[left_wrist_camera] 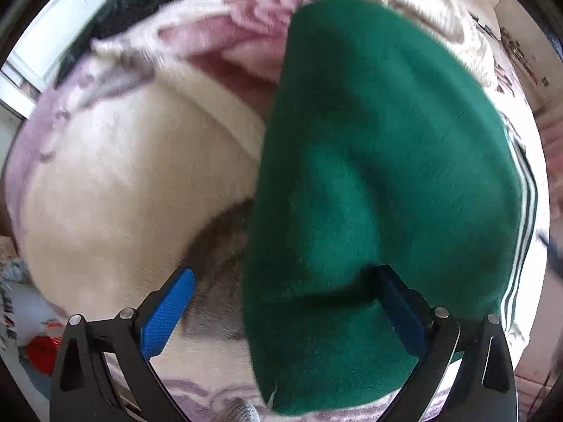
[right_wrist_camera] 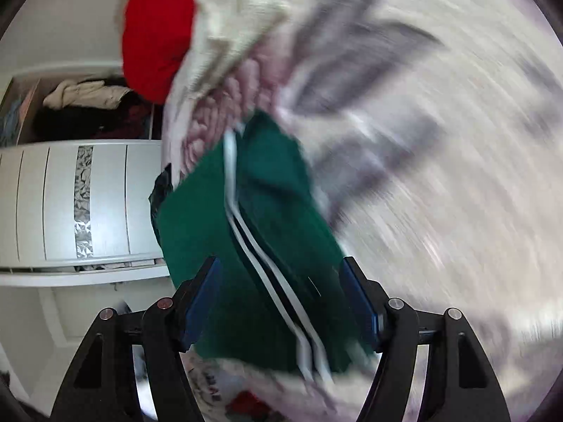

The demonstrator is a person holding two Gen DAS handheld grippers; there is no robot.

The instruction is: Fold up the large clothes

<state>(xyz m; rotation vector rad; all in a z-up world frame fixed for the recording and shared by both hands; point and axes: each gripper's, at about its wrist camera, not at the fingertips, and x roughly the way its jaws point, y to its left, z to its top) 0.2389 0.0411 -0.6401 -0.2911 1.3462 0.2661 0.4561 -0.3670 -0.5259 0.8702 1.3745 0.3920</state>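
A green fleece garment (left_wrist_camera: 387,140) with white side stripes lies folded on the pink-and-white floral blanket (left_wrist_camera: 218,35) of a bed. My left gripper (left_wrist_camera: 285,272) points down over it and stands wide open. Its right blue pad (left_wrist_camera: 397,309) rests against the green cloth, and its left pad (left_wrist_camera: 169,313) hangs over bare blanket and a cream garment (left_wrist_camera: 123,183). In the blurred right wrist view the green garment (right_wrist_camera: 281,211) shows its striped face between the fingers of my right gripper (right_wrist_camera: 280,263). Those pads stand apart beside the cloth and do not pinch it.
A black garment (left_wrist_camera: 133,3) lies at the bed's far left. A red garment (right_wrist_camera: 155,35) and a cream knit piece (right_wrist_camera: 239,10) lie at the far end. A white dresser (right_wrist_camera: 84,204) stands beside the bed, with an open compartment of clothes (right_wrist_camera: 88,105) above it.
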